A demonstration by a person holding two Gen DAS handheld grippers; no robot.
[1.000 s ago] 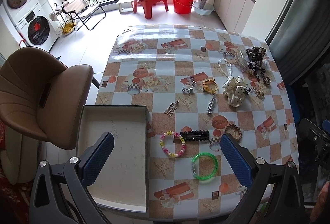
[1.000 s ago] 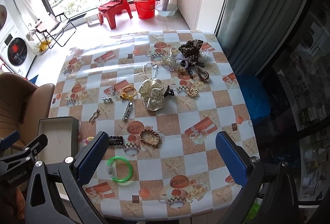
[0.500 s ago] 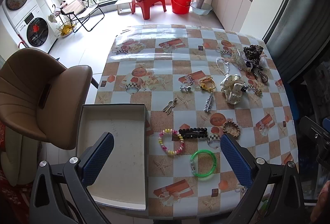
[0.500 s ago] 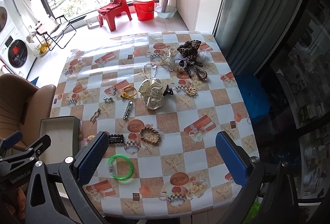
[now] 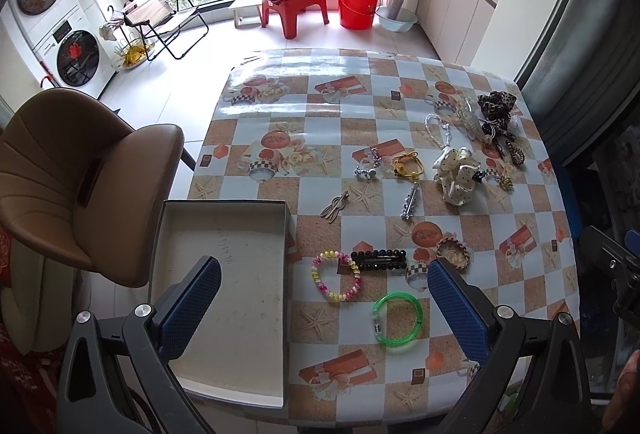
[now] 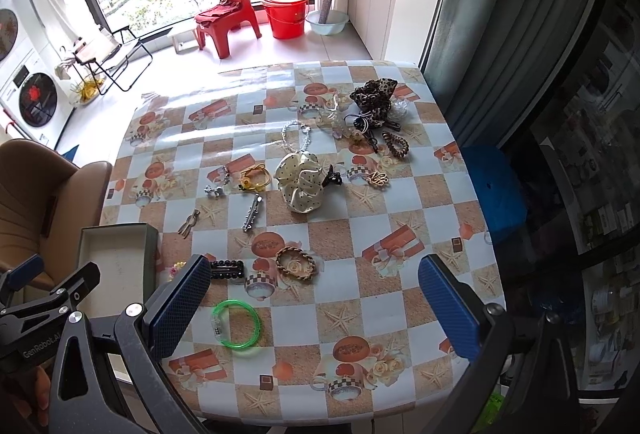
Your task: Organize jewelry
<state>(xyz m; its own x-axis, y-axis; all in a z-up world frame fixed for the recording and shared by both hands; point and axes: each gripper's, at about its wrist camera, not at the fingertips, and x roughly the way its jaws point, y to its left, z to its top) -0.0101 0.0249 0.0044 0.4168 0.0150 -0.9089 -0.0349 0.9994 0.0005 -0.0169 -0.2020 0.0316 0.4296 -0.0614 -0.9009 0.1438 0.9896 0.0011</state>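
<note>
Compared with a second ago I have drawn both tools back and up a little: the table (image 5: pixel 280 106) sits smaller in both wrist views and more of its near edge and the floor beyond shows, while nothing on it has shifted. My left gripper (image 5: pixel 324 304) hangs above the near edge with its blue pads spread wide and nothing between them, one pad over the open grey box (image 5: pixel 224 274) and the other near the woven brown bracelet (image 5: pixel 452 253). My right gripper (image 6: pixel 314 300) is likewise spread wide and empty, high over the near half of the table. The jewelry all lies loose on the checked cloth, none of it in the box. The pastel bead bracelet (image 5: pixel 336 276) lies just beside the box's right wall, touching the black beaded hair clip (image 5: pixel 379 259); the green bangle (image 5: pixel 397 318) lies nearer me, apart from both. Further out sit a bronze hairpin (image 5: pixel 334 208), a silver clip (image 5: pixel 410 201), a yellow hair tie (image 5: pixel 408 166) and the cream dotted scrunchie (image 5: pixel 456 180). At the far right corner a leopard scrunchie (image 6: pixel 374 94) tops a tangle of smaller pieces too small for me to sort out.
</note>
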